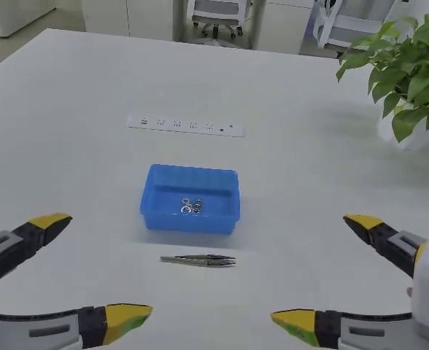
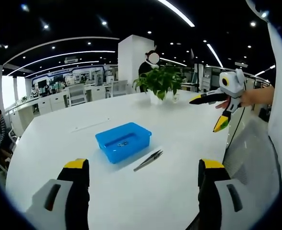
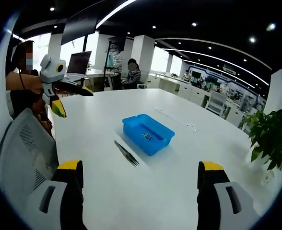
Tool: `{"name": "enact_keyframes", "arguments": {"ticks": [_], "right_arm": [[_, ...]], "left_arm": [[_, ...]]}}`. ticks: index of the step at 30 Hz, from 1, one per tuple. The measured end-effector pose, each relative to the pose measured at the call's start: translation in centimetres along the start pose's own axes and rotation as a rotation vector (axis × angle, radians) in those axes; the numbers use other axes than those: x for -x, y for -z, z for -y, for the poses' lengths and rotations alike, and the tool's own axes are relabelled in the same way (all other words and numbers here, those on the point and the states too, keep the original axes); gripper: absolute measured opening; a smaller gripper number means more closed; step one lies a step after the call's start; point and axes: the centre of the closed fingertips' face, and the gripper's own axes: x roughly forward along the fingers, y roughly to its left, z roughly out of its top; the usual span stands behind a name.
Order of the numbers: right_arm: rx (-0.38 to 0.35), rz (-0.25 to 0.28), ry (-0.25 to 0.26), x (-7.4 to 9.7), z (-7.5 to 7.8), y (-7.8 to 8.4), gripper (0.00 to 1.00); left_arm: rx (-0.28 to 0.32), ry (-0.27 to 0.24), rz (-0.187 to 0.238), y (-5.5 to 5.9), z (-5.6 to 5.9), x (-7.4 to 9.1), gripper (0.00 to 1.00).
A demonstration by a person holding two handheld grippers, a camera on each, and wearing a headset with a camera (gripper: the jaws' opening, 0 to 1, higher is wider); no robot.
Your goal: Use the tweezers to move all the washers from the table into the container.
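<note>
White office table (image 1: 76, 109). The left gripper (image 1: 101, 266) and right gripper (image 1: 318, 268) are both spread wide, holding nothing. Tweezers (image 1: 198, 259) lie between the 2 grippers, just ahead of them. Beyond the tweezers, the blue container (image 1: 189, 221) holds the washers (image 1: 192, 206).

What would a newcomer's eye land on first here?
The bright blue container in the middle of the white table, with a small cluster of washers already inside. Just in front of it lie the tweezers, untouched, flanked by the open yellow-tipped left gripper and right gripper.
</note>
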Motion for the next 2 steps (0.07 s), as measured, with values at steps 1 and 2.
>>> {"name": "enact_keyframes", "arguments": {"ticks": [1,2], "right_arm": [[-0.005,0.001,0.003,0.02,0.02,-0.06,1.00],[-0.020,0.009,0.006,0.07,0.00,-0.33,1.00]], "left_arm": [[0.001,0.000,0.000,0.04,0.04,0.06,1.00],[0.004,0.003,0.002,0.05,0.16,0.16,1.00]]}}
